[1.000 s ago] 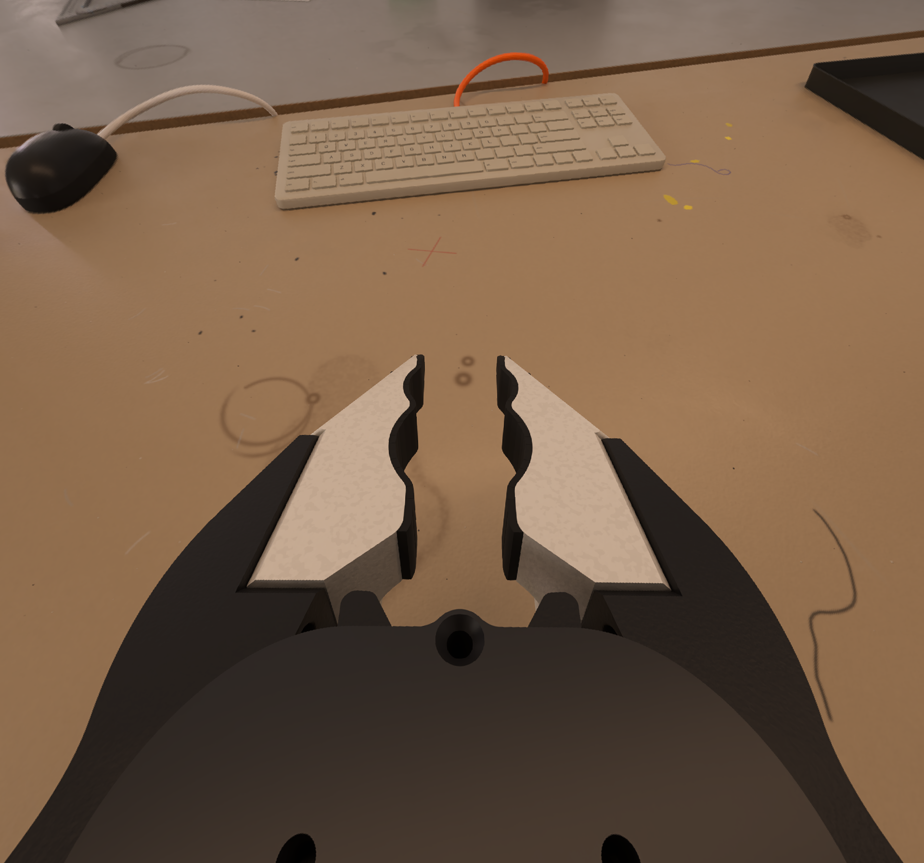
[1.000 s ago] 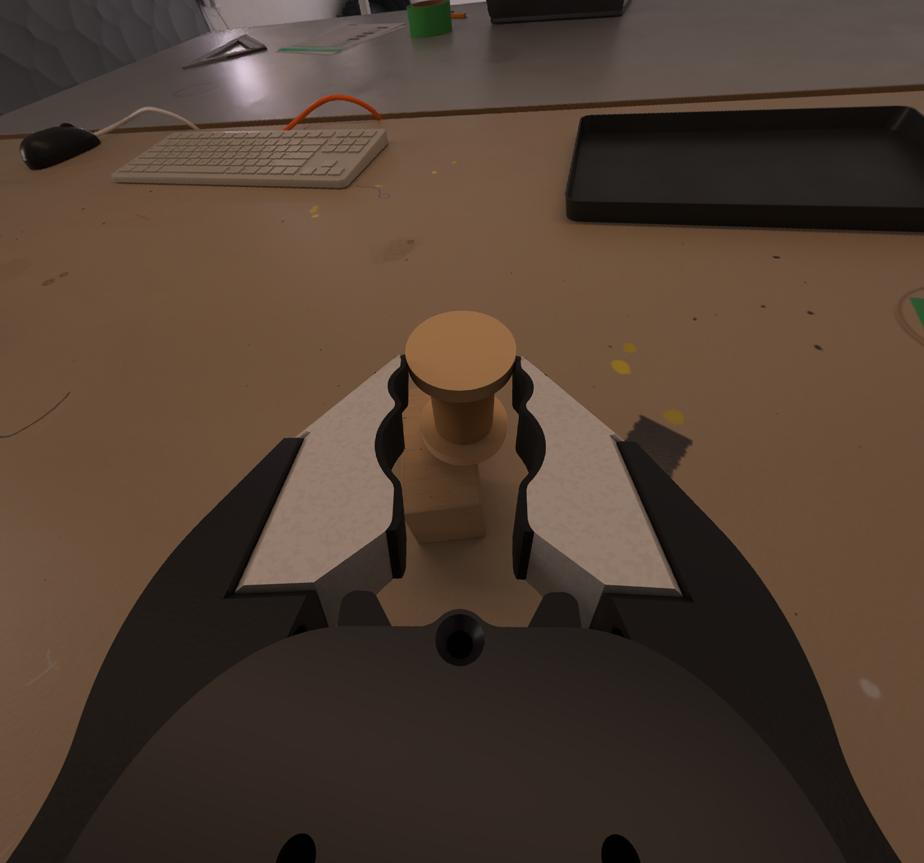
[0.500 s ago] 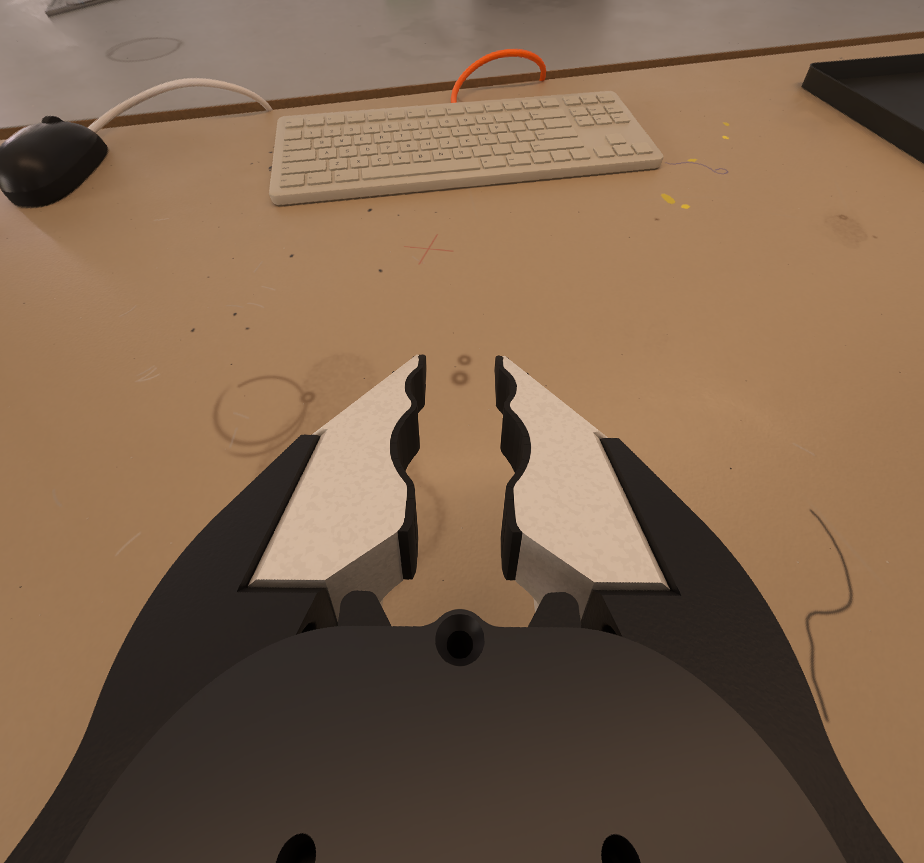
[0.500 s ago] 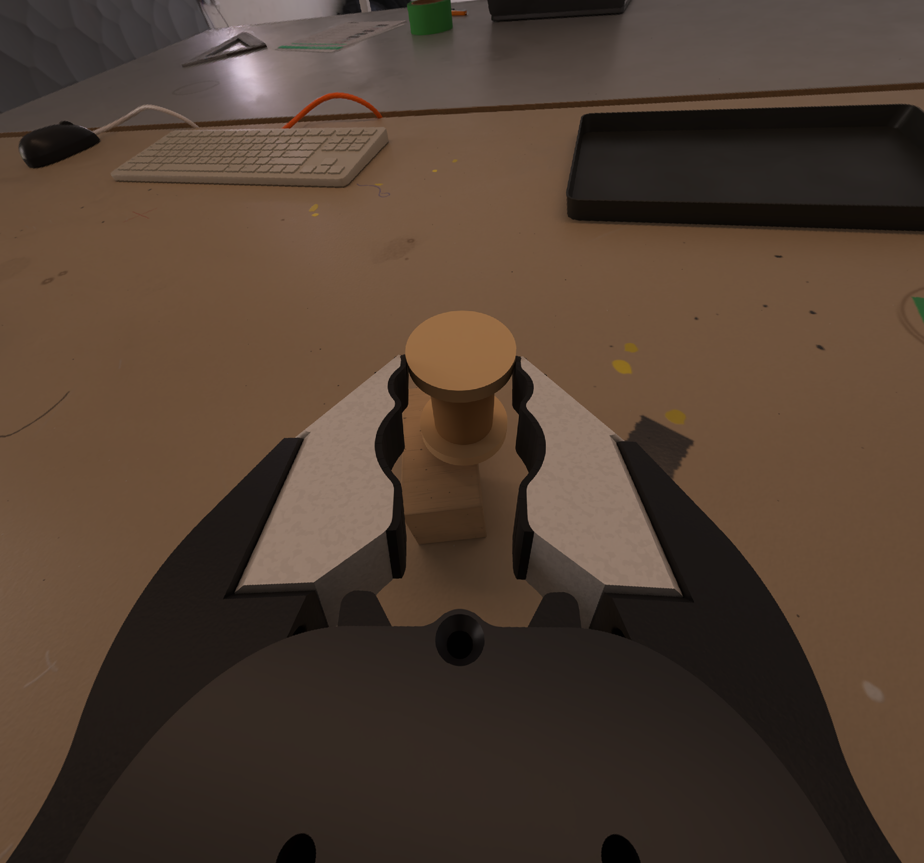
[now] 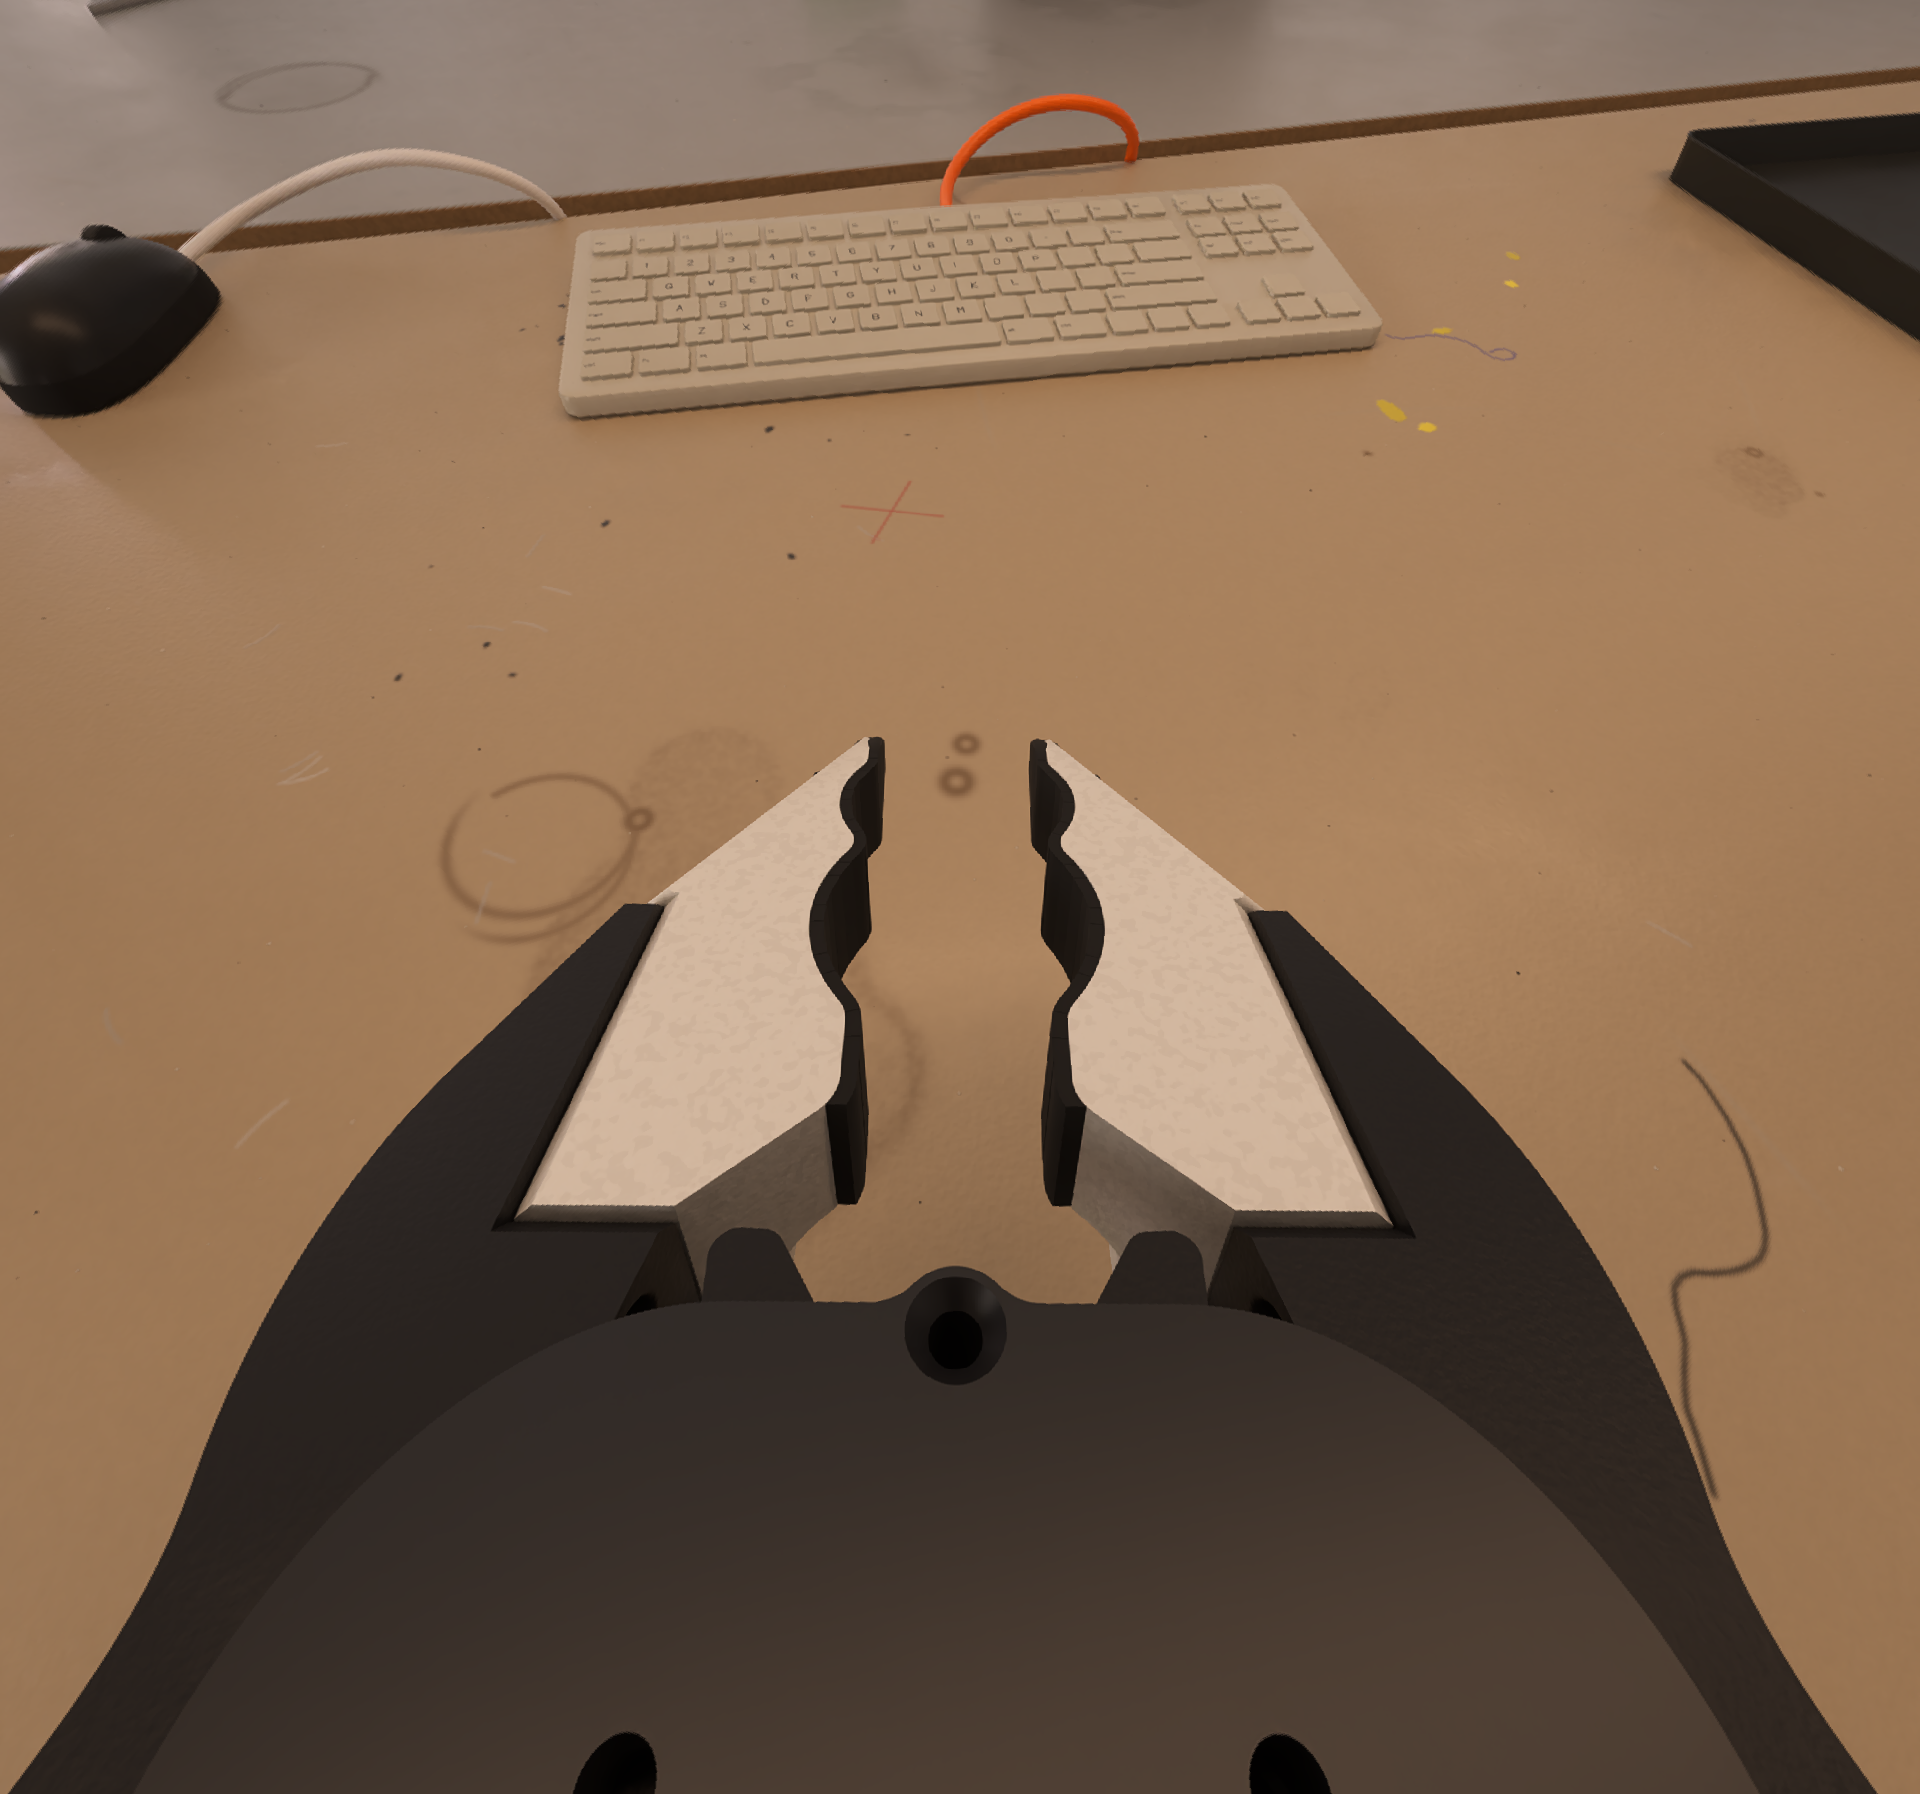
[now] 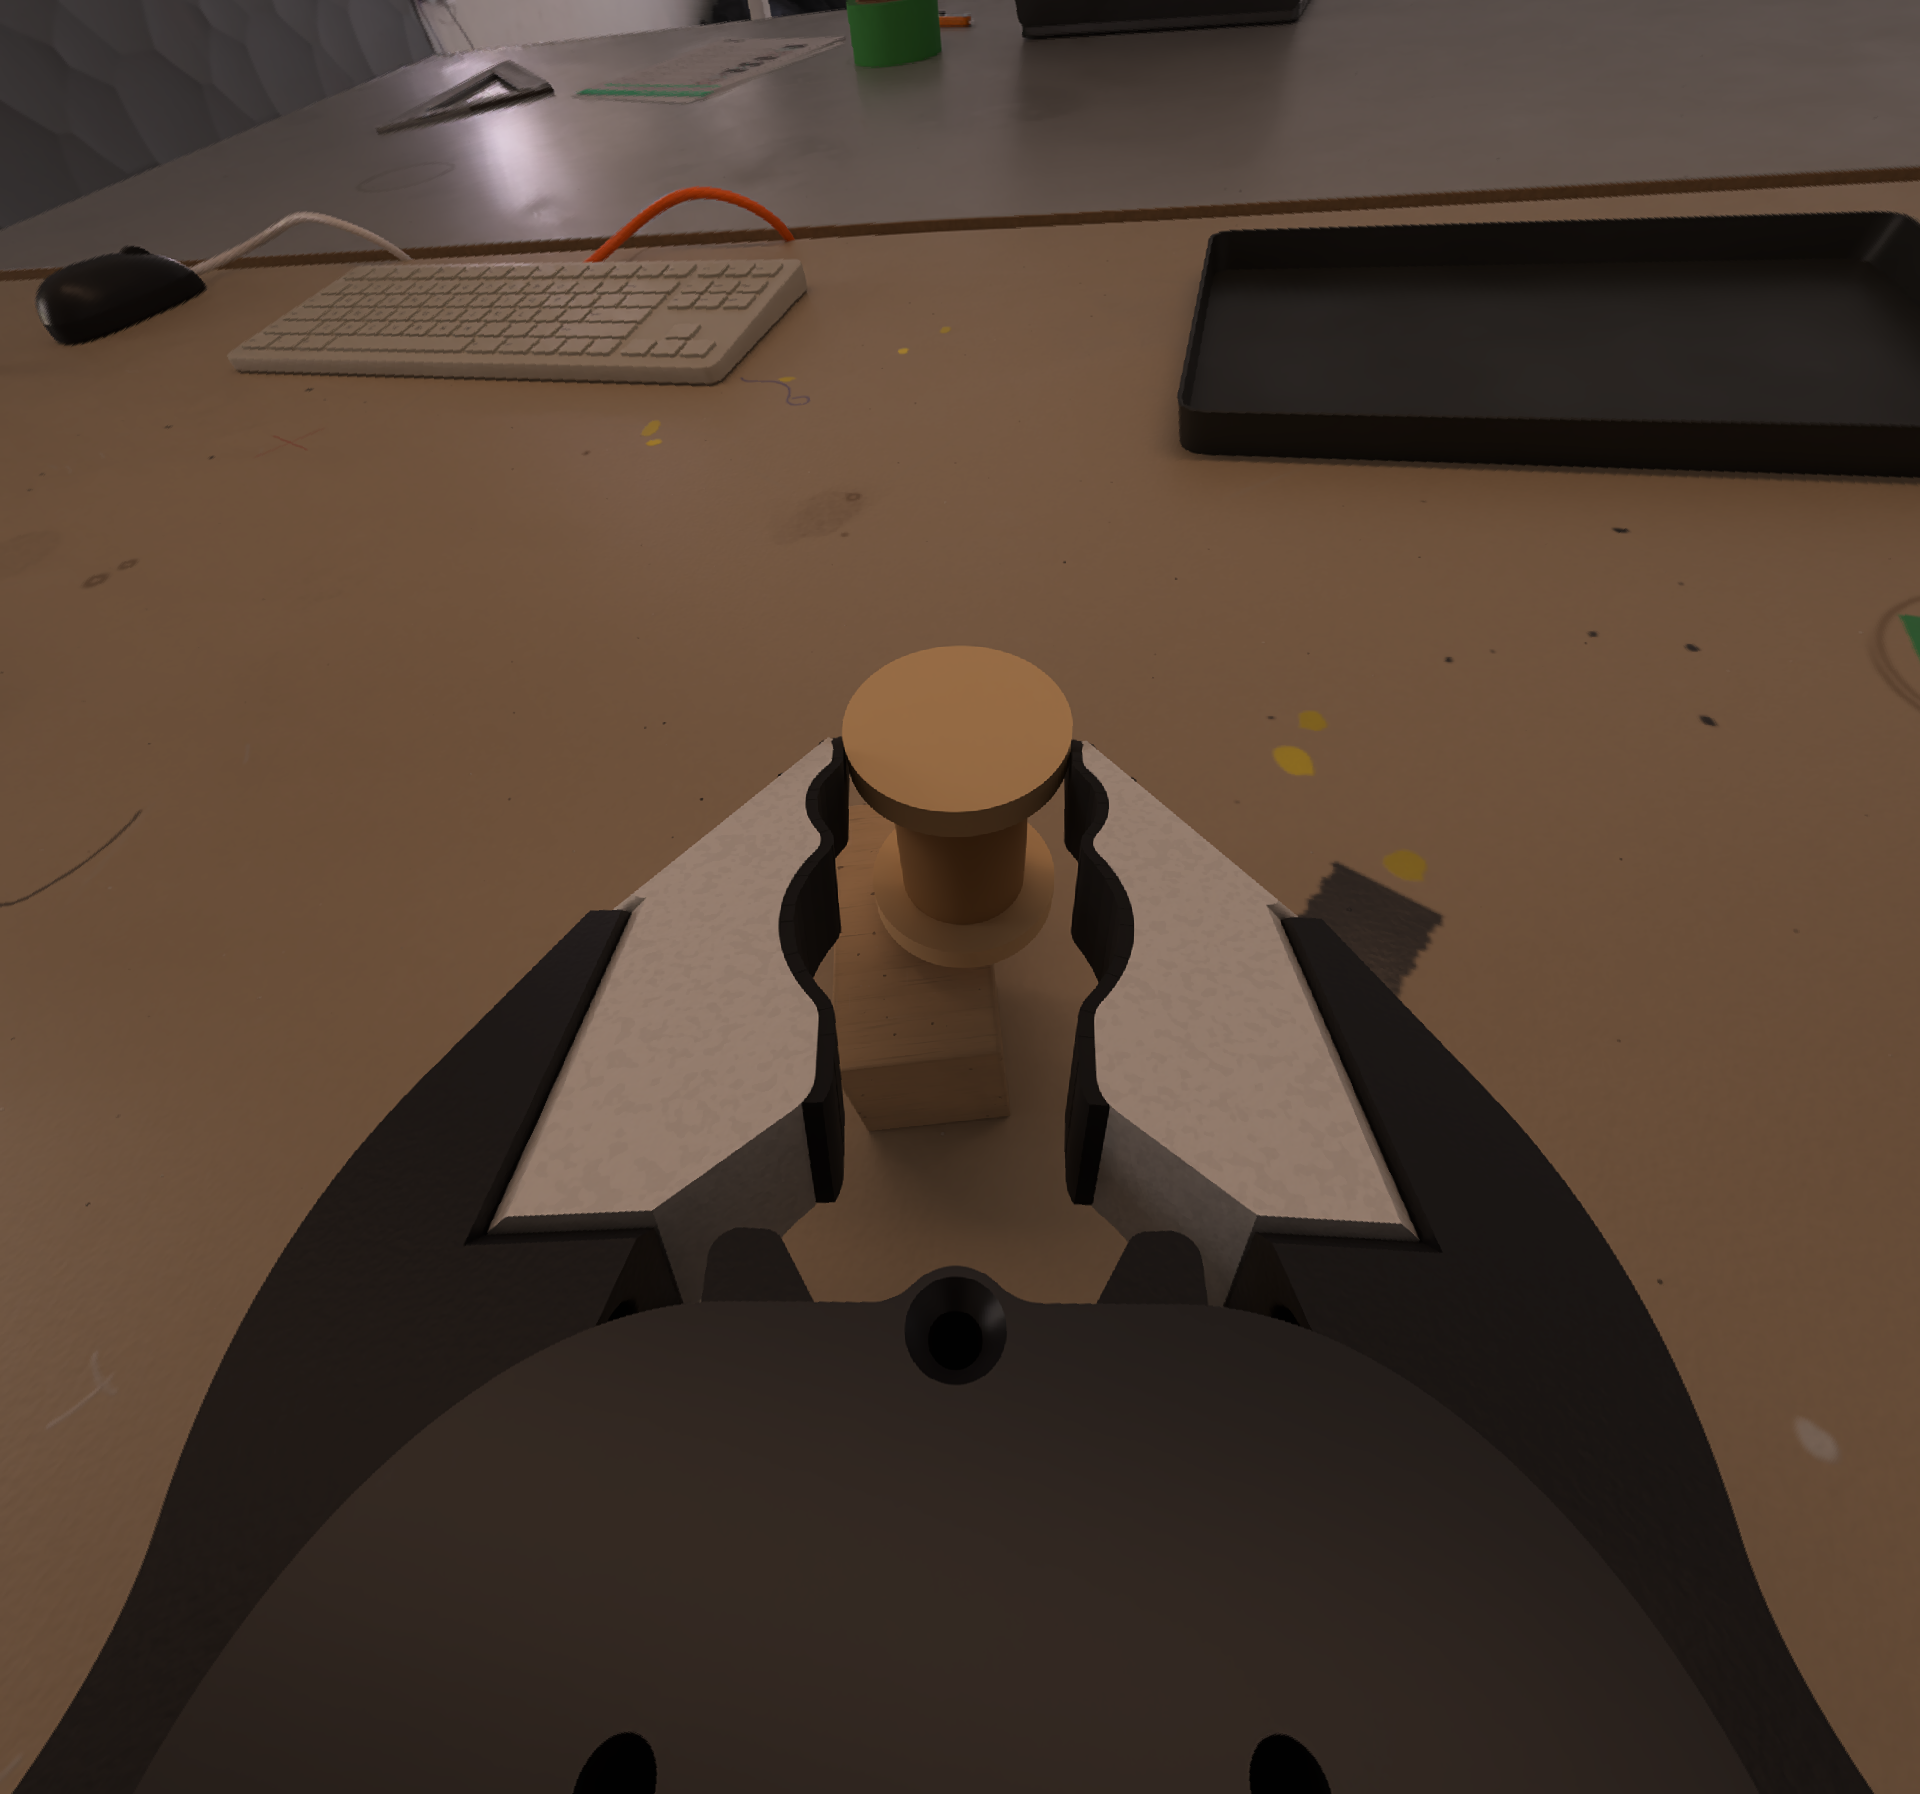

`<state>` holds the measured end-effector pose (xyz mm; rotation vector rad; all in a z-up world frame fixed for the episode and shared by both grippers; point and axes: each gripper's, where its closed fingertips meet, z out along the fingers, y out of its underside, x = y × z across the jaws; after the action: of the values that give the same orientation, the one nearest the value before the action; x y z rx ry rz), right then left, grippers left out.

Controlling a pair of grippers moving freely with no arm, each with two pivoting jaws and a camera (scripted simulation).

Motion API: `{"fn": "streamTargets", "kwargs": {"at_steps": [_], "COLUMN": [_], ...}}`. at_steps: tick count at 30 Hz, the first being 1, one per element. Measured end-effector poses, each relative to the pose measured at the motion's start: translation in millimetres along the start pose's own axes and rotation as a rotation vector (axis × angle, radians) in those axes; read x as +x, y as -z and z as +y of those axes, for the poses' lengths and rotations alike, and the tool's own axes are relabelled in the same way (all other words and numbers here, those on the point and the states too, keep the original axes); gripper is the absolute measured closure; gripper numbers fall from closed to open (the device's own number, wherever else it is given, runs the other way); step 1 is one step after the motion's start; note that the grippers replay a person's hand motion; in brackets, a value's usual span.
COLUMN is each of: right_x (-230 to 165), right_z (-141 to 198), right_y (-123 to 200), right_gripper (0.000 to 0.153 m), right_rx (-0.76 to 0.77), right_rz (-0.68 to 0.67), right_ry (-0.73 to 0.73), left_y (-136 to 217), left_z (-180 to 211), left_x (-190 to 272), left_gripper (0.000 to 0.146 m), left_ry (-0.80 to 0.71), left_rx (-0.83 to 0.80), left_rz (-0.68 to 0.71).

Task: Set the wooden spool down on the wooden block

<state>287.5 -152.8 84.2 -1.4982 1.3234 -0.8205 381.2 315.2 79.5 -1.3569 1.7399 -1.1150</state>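
In the right wrist view, my right gripper [image 6: 956, 768] is shut on the wooden spool [image 6: 958, 731], with its fingertips pressed on both sides of the spool's round top flange. The spool stands upright, and its lower flange sits at the top of the small pale wooden block [image 6: 925, 1058], which rests on the brown table between my fingers. I cannot tell whether the flange touches the block. In the left wrist view, my left gripper [image 5: 956, 768] is open and empty, low over bare table. The spool and the block do not show in that view.
A white keyboard [image 6: 530, 321] with an orange cable [image 5: 1039, 123] and a black mouse [image 5: 94, 321] lie at the far left. A black tray [image 6: 1558, 342] lies at the far right. A green tape roll [image 6: 894, 25], papers and a metal triangle sit on the grey table beyond.
The right gripper, the spool and the block have not visibly moved. The left wrist view has drifted slightly, so the keyboard and the mouse sit a little further left in it.
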Motion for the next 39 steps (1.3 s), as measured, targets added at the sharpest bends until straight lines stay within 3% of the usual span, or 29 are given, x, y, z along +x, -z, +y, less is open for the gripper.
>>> {"fn": "streamTargets", "kwargs": {"at_steps": [39], "right_x": [0.0], "right_z": [1.6], "right_y": [-1.2], "right_gripper": [0.111], "right_rx": [-0.008], "right_rz": [-0.003], "right_ry": [-0.002], "left_y": [-1.0], "left_z": [3.4], "left_x": [0.3], "left_gripper": [0.118], "left_ry": [0.004], "left_rx": [-0.018], "left_rz": [0.004]}}
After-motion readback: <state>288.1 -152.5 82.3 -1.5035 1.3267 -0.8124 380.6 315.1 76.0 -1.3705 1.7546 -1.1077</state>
